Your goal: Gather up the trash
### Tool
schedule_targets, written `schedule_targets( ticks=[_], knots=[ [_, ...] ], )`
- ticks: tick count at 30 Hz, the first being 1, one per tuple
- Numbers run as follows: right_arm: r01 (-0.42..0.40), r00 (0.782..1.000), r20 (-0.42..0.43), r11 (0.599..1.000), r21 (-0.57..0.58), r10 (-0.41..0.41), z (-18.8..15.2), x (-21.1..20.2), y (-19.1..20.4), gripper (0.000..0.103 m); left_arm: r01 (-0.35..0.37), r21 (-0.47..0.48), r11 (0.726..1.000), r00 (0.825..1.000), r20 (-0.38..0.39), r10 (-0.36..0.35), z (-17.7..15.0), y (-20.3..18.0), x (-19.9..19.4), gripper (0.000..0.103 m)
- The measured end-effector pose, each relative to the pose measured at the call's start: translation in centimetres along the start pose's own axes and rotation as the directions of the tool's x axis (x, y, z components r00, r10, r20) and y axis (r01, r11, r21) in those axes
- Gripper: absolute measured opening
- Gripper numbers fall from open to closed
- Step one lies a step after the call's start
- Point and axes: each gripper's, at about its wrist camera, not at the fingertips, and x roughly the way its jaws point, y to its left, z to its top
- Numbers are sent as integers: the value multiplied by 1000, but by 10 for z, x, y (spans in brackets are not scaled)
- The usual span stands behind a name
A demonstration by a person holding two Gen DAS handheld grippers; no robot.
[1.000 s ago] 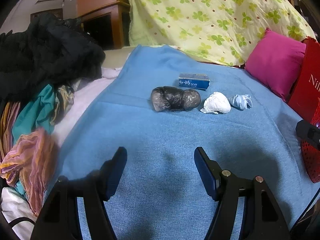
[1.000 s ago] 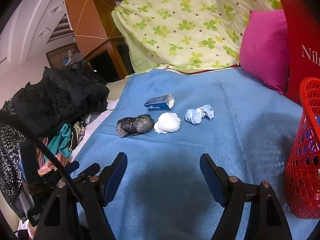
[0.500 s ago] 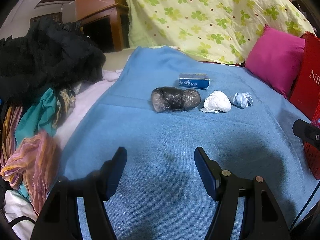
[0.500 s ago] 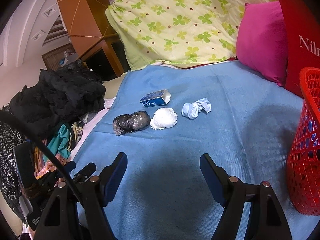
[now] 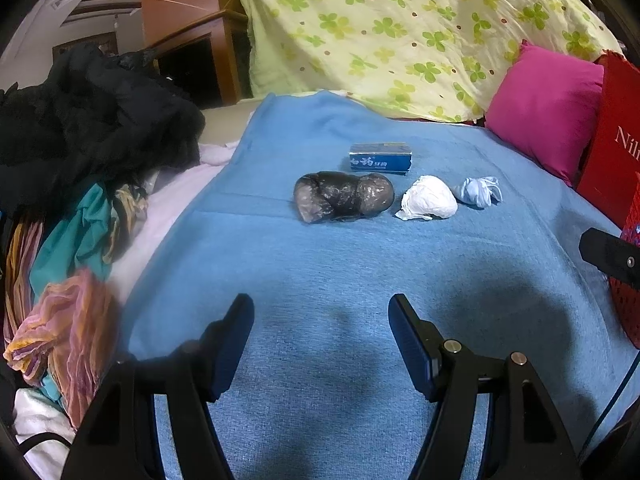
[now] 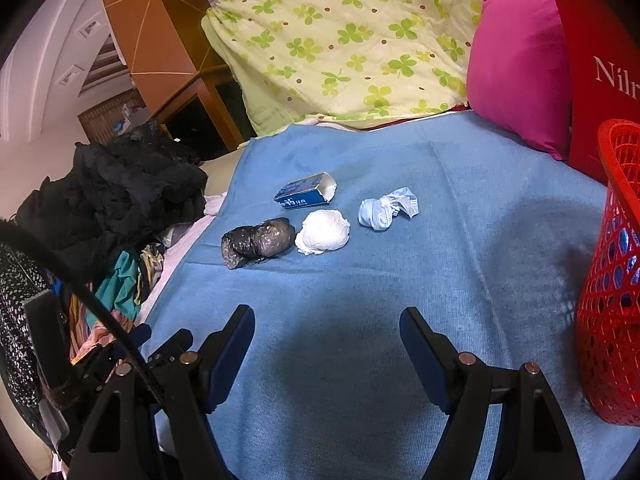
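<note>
Several pieces of trash lie together on a blue blanket (image 5: 320,272): a crumpled black plastic bag (image 5: 342,197) (image 6: 258,243), a white paper wad (image 5: 428,203) (image 6: 323,232), a pale blue crumpled wad (image 5: 478,191) (image 6: 386,213) and a small blue carton (image 5: 380,159) (image 6: 306,192). My left gripper (image 5: 321,312) is open and empty, well short of the black bag. My right gripper (image 6: 327,324) is open and empty, short of the white wad. A red mesh basket (image 6: 612,280) stands at the right.
A heap of black and coloured clothes (image 5: 80,152) (image 6: 120,200) lies along the blanket's left edge. A pink cushion (image 5: 548,108), a red bag (image 6: 600,72) and a clover-print quilt (image 5: 400,32) close off the back and right.
Both grippers have drifted slightly; the right view has shifted so the trash sits a little lower and left. The jaws stay open and the trash has not moved.
</note>
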Motion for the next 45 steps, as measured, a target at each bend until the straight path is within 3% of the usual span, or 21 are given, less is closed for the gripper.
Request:
schedule_targets(
  ticks=[30,41,45],
  knots=[
    [17,999,-46,1000,24,-16,-2,11,-7,79,9,70,998,999,-39,-7,-4,-19,8,70],
    [17,998,-57,997,73,-13,18,37,-15,79,24,45,999,996,-83,-20,-2,-16,21,70],
    [18,998,-68,989,146,-8,29,54,-30,79,12,56,998,996,-89,-7,2,-16,29,70]
  ],
)
